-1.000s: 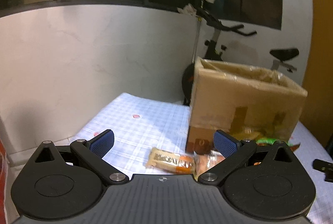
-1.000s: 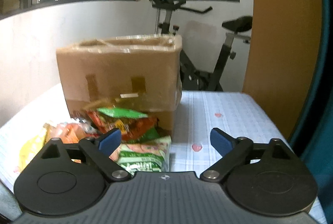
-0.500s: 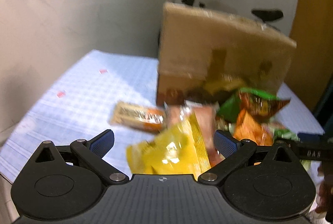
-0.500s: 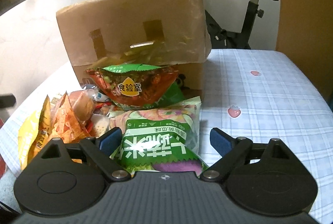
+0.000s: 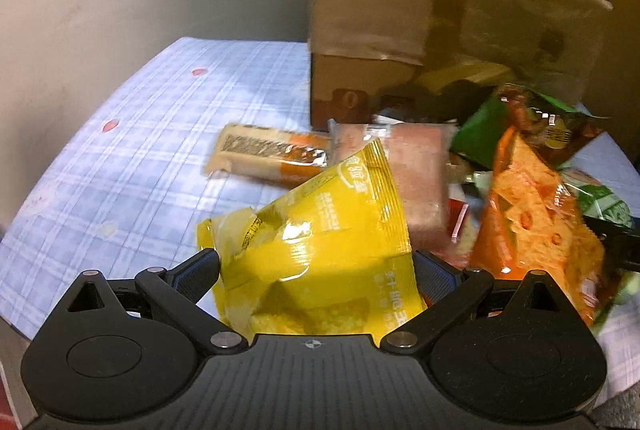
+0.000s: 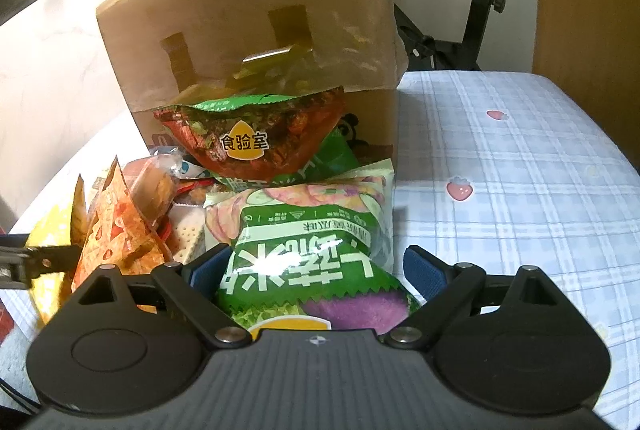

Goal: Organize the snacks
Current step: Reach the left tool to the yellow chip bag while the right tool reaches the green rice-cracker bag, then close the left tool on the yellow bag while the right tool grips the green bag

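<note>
Between both wide-apart grippers, left [image 5: 316, 272] and right [image 6: 316, 272], crinkled glossy packets: yellow packet [image 5: 320, 230], green packet [image 6: 312, 254]

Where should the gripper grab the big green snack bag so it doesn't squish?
Probably at the near end of the green snack bag, by its flat zigzag seal. It lies flat on the tablecloth with that end already between the open right gripper fingers. Come in low from the front and pinch its two side edges, where it looks thinnest.

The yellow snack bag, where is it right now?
In the left wrist view the yellow snack bag lies between the open left gripper's fingers, left of the orange chip bag and in front of the cardboard box.
</note>
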Available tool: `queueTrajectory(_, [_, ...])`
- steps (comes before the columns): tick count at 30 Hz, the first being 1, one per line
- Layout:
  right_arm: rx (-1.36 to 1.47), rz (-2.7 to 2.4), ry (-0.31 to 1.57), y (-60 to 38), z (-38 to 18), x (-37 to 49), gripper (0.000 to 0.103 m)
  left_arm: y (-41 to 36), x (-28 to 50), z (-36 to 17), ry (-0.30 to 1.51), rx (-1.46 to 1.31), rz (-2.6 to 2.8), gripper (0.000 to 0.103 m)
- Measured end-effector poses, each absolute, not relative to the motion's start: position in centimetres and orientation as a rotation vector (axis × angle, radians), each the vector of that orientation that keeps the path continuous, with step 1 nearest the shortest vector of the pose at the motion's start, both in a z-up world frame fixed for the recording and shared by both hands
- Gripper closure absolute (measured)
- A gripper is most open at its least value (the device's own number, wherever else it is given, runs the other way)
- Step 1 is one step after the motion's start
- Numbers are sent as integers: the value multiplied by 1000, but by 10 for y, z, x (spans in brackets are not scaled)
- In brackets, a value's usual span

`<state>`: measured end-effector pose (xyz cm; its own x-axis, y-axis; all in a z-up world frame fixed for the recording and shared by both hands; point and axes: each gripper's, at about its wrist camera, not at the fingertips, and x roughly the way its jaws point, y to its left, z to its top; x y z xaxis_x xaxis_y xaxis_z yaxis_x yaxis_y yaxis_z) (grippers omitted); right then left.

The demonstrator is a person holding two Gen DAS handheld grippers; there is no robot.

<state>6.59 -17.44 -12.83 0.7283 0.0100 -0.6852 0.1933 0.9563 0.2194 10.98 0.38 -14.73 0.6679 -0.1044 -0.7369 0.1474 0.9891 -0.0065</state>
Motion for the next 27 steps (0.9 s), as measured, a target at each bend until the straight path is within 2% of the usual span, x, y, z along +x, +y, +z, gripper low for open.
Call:
queueTrajectory(2, [302,-102,757,-175,-130,68,9,8,112,-147,815,33,-144,2])
queueTrajectory(6, [316,-105,760,-176,-134,71,8,9,111,-148,791,48,-141,13])
queueTrajectory(7, [326,-106,758,-177,-135,70,8,8,111,-149,787,57,-132,18])
queueTrajectory(11, [344,-107,755,-178,-136,69,8,8,112,-145,782,18,-135,22])
queueTrajectory(21, [350,-122,764,-176,-137,72,7,19,101,-135,720,-36,-122,25])
queueTrajectory(27, [350,-110,753,-175,-134,68,14,24,96,-131,691,-57,-106,25])
